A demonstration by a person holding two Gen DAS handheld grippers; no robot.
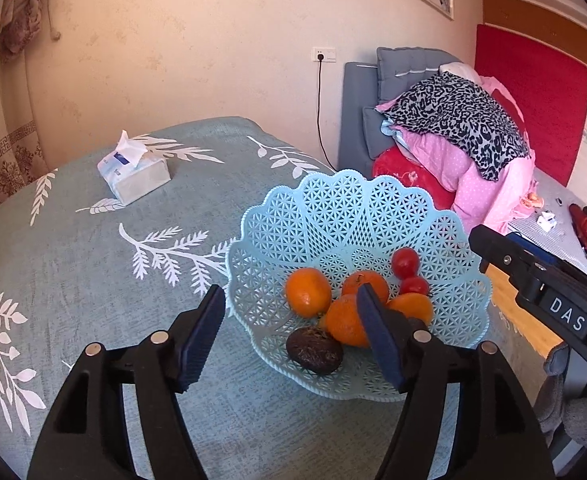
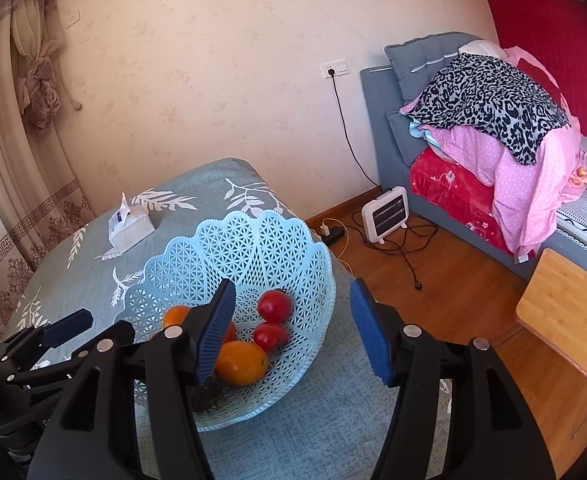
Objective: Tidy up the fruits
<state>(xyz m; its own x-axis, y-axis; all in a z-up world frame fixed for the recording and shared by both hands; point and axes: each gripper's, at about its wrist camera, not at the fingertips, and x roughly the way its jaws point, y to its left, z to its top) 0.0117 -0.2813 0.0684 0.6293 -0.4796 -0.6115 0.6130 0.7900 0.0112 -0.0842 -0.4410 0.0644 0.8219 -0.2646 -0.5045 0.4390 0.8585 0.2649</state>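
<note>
Fruit fills the pale blue lattice basket (image 1: 357,216) that sits on the bench (image 1: 73,260) near its right-hand edge, and our two views split the detail between them. From the left wrist we see four oranges (image 1: 308,292), two red tomatoes (image 1: 405,262) and a dark avocado (image 1: 314,350) at the basket's near rim; from the right wrist we see the tomatoes plainly but the avocado is mostly hidden behind a finger, while a heater (image 2: 385,214) on the floor shows only there. Our left tool (image 1: 289,336) stands spread with nothing between its pads, the avocado lying just beyond and between them, its long axis running across the view. Our right tool (image 2: 293,330) is spread too and holds nothing, the tomatoes just beyond its gap. A tissue box (image 1: 133,172) sits towards the bench's far left corner.
</note>
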